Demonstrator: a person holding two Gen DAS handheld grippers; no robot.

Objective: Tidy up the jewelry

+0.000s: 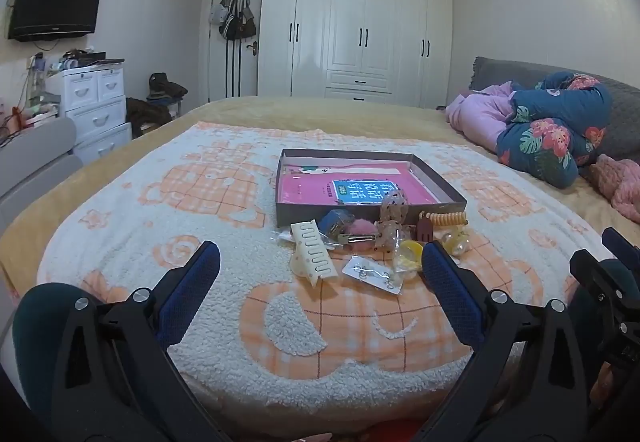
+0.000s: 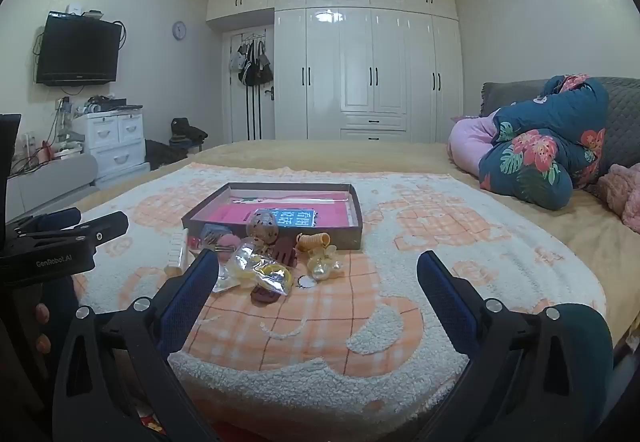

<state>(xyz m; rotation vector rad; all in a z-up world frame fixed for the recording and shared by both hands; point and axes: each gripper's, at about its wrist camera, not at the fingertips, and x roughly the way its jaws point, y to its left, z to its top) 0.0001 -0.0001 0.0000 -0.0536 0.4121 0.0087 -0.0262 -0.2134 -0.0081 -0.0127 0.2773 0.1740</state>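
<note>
Both grippers are spread wide with nothing between the fingers: the left gripper (image 1: 320, 262) and right gripper (image 2: 318, 272) hover low over the fuzzy white-and-orange blanket (image 1: 200, 209). The jumbled pile of hair clips and bagged jewelry (image 1: 360, 242) sits just in front of the shallow grey cardboard box (image 1: 360, 211).

Two black handheld grippers with blue pads

Each gripper, left (image 1: 320, 254) and right (image 2: 318, 262), has silver screws and teal rounded grips; one body reads "GenRobot.AI".
</note>
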